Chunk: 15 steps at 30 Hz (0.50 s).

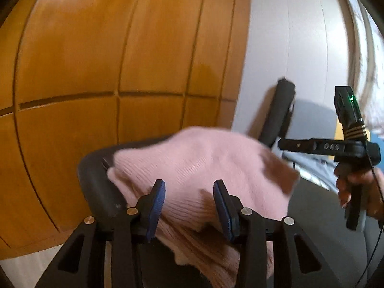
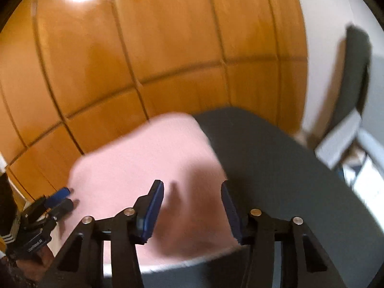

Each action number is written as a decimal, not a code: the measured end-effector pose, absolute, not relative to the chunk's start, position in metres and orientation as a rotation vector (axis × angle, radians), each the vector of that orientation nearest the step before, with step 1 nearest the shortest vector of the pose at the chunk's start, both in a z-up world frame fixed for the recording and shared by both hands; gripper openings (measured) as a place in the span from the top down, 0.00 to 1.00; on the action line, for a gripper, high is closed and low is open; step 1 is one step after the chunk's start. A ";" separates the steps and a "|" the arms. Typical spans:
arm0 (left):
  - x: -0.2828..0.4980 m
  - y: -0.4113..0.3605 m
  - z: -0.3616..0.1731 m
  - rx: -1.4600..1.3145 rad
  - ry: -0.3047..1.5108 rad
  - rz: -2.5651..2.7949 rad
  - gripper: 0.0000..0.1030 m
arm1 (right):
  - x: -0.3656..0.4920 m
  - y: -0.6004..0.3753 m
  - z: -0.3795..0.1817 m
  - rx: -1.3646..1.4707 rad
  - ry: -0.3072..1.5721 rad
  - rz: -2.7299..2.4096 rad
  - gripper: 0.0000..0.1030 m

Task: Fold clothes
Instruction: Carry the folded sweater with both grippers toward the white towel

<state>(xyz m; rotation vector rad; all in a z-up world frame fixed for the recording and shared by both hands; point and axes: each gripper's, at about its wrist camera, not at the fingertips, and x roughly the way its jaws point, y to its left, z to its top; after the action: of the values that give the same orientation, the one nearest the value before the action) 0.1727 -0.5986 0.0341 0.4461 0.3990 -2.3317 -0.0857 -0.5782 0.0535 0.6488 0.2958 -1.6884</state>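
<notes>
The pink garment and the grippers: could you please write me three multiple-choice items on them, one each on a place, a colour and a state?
1. Where does the pink garment lie?
A. on the dark table
B. on a wooden floor
C. over a chair back

2. What colour are the pads on the right gripper?
A. red
B. white
C. blue

3. How do the right gripper's jaws stand?
A. shut on the garment
B. apart, with nothing pinched
C. out of view

Answers:
1 A, since the garment is spread on the dark round tabletop in both wrist views.
2 C, since both pads show blue against the black fingers.
3 B, since the right wrist view shows a wide gap between the jaws, with the garment lying below them.
</notes>
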 end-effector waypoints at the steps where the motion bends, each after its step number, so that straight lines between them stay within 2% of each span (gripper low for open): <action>1: 0.172 -0.601 0.034 0.453 0.405 -2.319 0.58 | -0.080 -0.586 0.058 0.631 0.312 -1.678 0.55; 5: 0.173 -0.610 0.018 0.533 0.455 -2.263 0.58 | -0.060 -0.625 0.051 0.670 0.418 -1.634 0.57; 6: 0.173 -0.612 0.011 0.556 0.457 -2.242 0.55 | -0.058 -0.630 0.047 0.684 0.433 -1.639 0.57; 7: 0.174 -0.615 0.004 0.580 0.459 -2.220 0.50 | -0.058 -0.632 0.042 0.710 0.449 -1.654 0.59; 8: 0.173 -0.619 -0.002 0.600 0.479 -2.213 0.37 | -0.064 -0.635 0.037 0.746 0.460 -1.671 0.60; 9: 0.175 -0.624 -0.007 0.596 0.534 -2.217 0.28 | -0.071 -0.638 0.031 0.781 0.468 -1.686 0.60; 10: 0.178 -0.629 -0.011 0.584 0.599 -2.223 0.25 | -0.077 -0.640 0.023 0.817 0.471 -1.697 0.60; 13: 0.187 -0.646 -0.016 0.543 0.824 -2.227 0.24 | -0.083 -0.641 0.012 0.853 0.468 -1.705 0.60; 15: 0.197 -0.644 -0.012 0.491 0.904 -2.215 0.26 | -0.084 -0.640 0.010 0.861 0.463 -1.706 0.60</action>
<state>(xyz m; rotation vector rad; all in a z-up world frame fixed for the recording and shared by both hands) 0.1969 -0.6441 -0.0124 0.4915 0.9044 -2.2148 -0.0840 -0.6401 0.0098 0.8612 0.4628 -1.7056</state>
